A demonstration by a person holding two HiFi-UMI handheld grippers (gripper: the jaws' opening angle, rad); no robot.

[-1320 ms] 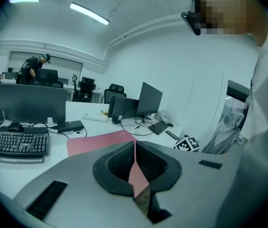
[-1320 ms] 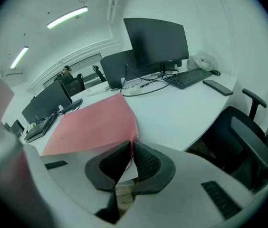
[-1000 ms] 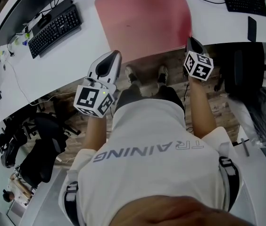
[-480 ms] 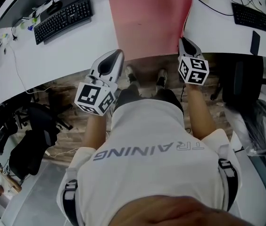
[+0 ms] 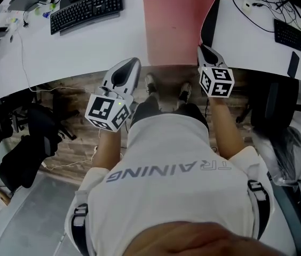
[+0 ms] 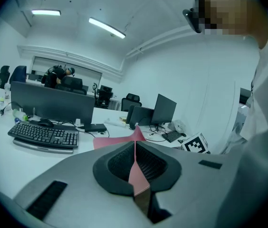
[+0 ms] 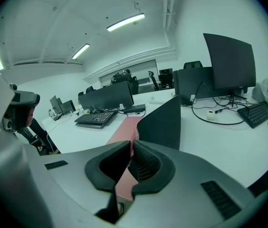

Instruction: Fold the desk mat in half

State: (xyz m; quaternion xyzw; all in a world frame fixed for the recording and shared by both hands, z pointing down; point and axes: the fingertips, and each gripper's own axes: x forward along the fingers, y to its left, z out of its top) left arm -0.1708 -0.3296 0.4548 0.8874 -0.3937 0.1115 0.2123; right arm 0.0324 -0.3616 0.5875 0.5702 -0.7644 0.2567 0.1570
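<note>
Left hand-held gripper (image 5: 132, 63) and right hand-held gripper (image 5: 202, 50) clamp near corners of pink desk mat (image 5: 174, 20), which extends up-frame from both.

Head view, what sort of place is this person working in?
Most likely an open-plan office: a long white desk carrying a black keyboard, monitors and a pink desk mat, with an office chair beside it.

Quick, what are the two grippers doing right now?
Left gripper: closed, holding the mat.
Right gripper: closed, holding the mat too.
</note>
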